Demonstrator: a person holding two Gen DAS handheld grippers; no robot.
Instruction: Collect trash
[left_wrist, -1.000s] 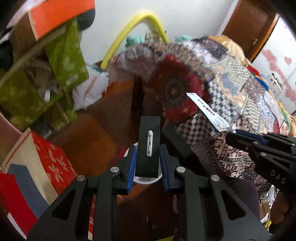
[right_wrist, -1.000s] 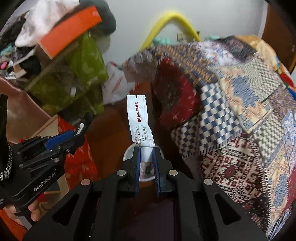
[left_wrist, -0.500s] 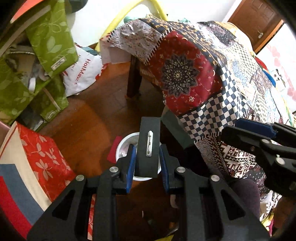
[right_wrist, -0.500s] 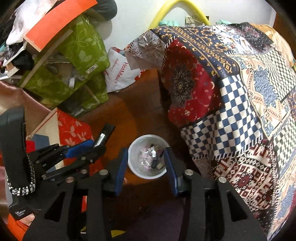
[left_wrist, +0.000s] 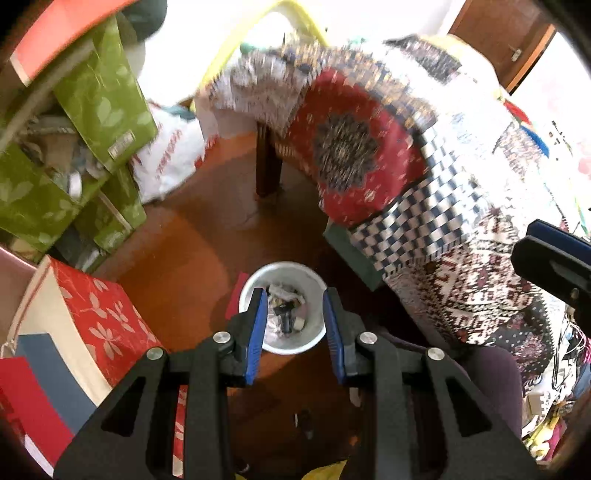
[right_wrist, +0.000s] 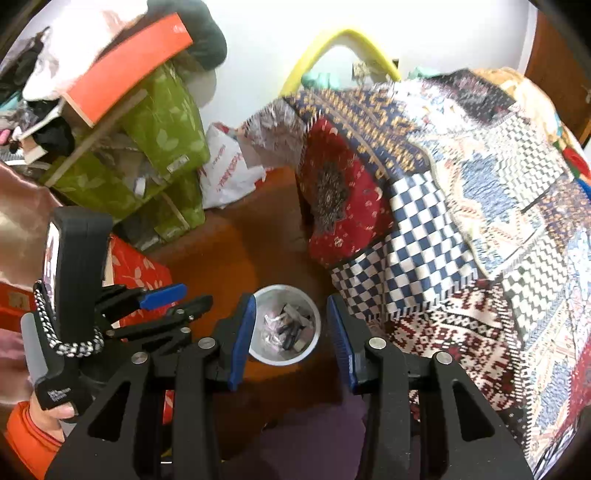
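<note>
Both my left gripper (left_wrist: 295, 325) and right gripper (right_wrist: 291, 338) hang empty, jaws just parted, over the small white bin (left_wrist: 282, 308); careless lowering could tip it.

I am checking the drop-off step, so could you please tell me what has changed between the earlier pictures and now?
Both claws let go. The right claw dropped its white sachet first; the left claw, whose jaws have just been opening, no longer holds its flat black piece. Both now stand open and empty above the white bin, which holds trash. The bin, the patchwork cloth and the green bags stayed put.
</note>
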